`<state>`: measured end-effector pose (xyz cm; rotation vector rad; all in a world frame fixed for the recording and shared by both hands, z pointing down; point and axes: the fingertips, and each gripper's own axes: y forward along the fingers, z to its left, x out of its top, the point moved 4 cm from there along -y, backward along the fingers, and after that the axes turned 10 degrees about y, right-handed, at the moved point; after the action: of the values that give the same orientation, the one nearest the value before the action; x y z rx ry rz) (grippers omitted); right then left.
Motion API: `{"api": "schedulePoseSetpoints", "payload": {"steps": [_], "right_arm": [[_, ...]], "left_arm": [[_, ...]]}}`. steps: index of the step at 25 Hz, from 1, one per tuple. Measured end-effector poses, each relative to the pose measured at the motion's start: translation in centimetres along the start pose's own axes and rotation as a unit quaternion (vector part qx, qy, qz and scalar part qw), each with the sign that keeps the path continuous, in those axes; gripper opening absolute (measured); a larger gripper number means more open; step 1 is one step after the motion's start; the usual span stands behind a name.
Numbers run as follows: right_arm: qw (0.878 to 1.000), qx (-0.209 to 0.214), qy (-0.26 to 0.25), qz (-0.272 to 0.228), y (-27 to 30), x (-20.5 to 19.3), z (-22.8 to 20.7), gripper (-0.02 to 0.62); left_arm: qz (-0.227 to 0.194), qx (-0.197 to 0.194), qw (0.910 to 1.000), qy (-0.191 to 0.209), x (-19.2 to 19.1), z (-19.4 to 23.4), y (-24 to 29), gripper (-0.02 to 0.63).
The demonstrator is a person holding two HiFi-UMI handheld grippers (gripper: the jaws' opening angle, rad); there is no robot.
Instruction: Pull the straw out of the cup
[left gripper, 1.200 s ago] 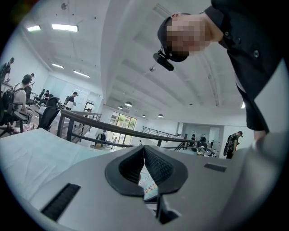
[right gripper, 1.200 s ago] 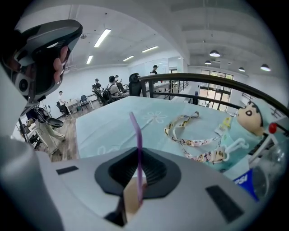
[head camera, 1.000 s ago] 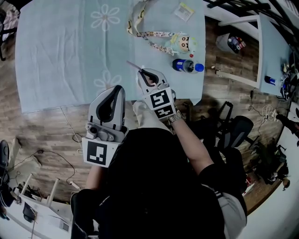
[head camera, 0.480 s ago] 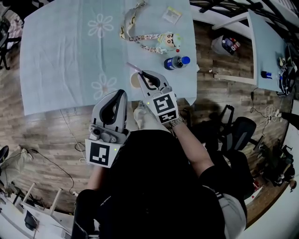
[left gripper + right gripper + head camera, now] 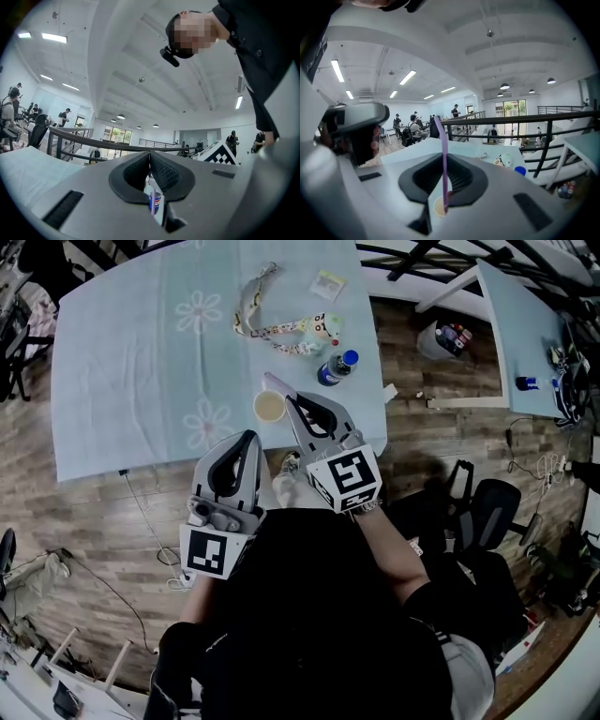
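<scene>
**Straw lifted out of the cup**

The purple straw (image 5: 444, 154) is pinched upright between the almost closed jaws of the right hand-held gripper (image 5: 292, 399) and is held above the desk (image 5: 122, 371). Its lower end appears free of the cup (image 5: 269, 406), which stands just beside that gripper's tip with its drink uncovered. A second ago the cup was hidden beneath this gripper, which has since been raised and drawn back. The pull is therefore judged as good as done. The left hand-held gripper (image 5: 248, 437) is held closed and empty near the desk's front edge.
</scene>
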<state>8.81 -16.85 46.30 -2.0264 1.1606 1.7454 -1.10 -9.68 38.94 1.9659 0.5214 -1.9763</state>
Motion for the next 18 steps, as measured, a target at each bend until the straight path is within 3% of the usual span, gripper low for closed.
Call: {"api": "schedulePoseSetpoints", "payload": {"steps": [5, 18], "right_arm": [[0.999, 0.002, 0.003, -0.054, -3.7, 3.1, 1.1, 0.032], [0.991, 0.011, 0.022, -0.135, -11.3, 7.6, 3.2, 0.032]], "left_arm": [[-0.006, -0.014, 0.9999, 0.003, 0.4, -2.0, -0.6, 0.014], [-0.031, -0.041, 0.9987, 0.002, 2.2, -6.1, -2.5, 0.014]]}}
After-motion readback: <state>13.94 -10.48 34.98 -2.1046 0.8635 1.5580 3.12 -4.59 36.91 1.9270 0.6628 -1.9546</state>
